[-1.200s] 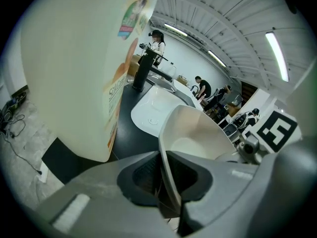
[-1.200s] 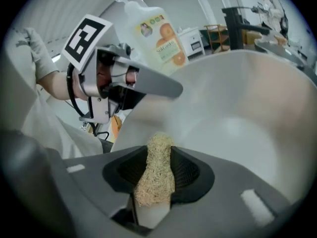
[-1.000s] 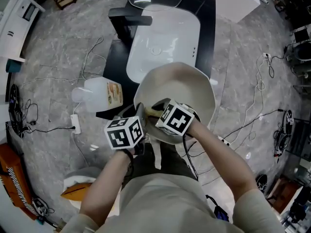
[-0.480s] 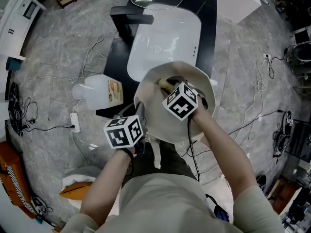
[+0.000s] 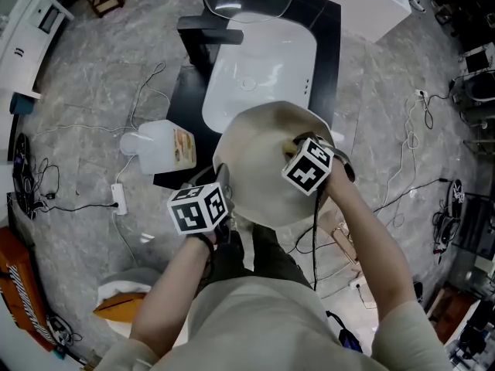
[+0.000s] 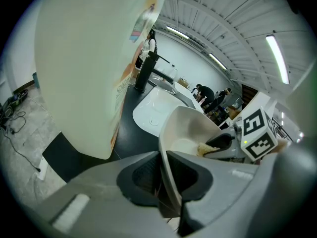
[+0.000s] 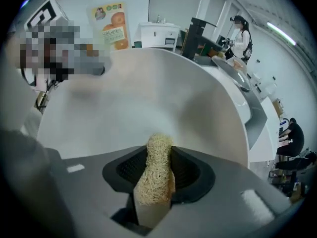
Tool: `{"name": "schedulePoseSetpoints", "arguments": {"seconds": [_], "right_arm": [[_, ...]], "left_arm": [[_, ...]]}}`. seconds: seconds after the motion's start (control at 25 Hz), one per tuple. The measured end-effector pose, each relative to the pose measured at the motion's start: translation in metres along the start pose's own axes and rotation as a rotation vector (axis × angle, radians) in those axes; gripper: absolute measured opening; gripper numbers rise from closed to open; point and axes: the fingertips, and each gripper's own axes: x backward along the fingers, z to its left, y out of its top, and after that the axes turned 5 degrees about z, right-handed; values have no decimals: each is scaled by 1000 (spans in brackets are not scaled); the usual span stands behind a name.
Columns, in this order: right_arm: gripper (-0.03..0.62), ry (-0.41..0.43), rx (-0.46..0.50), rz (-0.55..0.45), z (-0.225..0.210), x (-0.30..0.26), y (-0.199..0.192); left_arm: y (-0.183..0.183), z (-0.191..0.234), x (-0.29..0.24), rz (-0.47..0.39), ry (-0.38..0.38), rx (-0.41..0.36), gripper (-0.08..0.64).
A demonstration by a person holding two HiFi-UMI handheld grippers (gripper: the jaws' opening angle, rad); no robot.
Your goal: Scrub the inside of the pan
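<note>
My left tongs (image 6: 166,185) stayed clamped on the rim of the cream round pan (image 5: 259,157) while my right tongs (image 7: 157,180), gripping the tan fibrous scrubber (image 7: 156,155), swept across to its right side, so scrubbing looked underway.

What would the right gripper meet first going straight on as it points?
Probably the pan's pale inner wall, just beyond the scrubber clamped in the right gripper; whether they already touch is unclear.
</note>
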Motion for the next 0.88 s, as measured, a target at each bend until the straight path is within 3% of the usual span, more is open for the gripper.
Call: {"name": "schedulePoseSetpoints", "arguments": {"seconds": [0.2,0.4,0.52,0.64,0.76,0.88], "right_arm": [[156,136,105,203,33,7,-37],[156,394,125,275,90,18,-57],[156,536,93,201,124,22,-44],[155,620,39,87,144,21,-16],[156,643,-5,-38,149,17,17],[156,601,-26,-167,145,14,50]], "left_arm": [[0,1,1,-12,2,20,38],[1,1,0,-15,-4,27,38],[-1,1,2,-15,0,31,38],[-2,1,2,-19,3,31,38],[-1,3,2,-20,3,35,38],[-3,4,3,-10,1,62,38]]}}
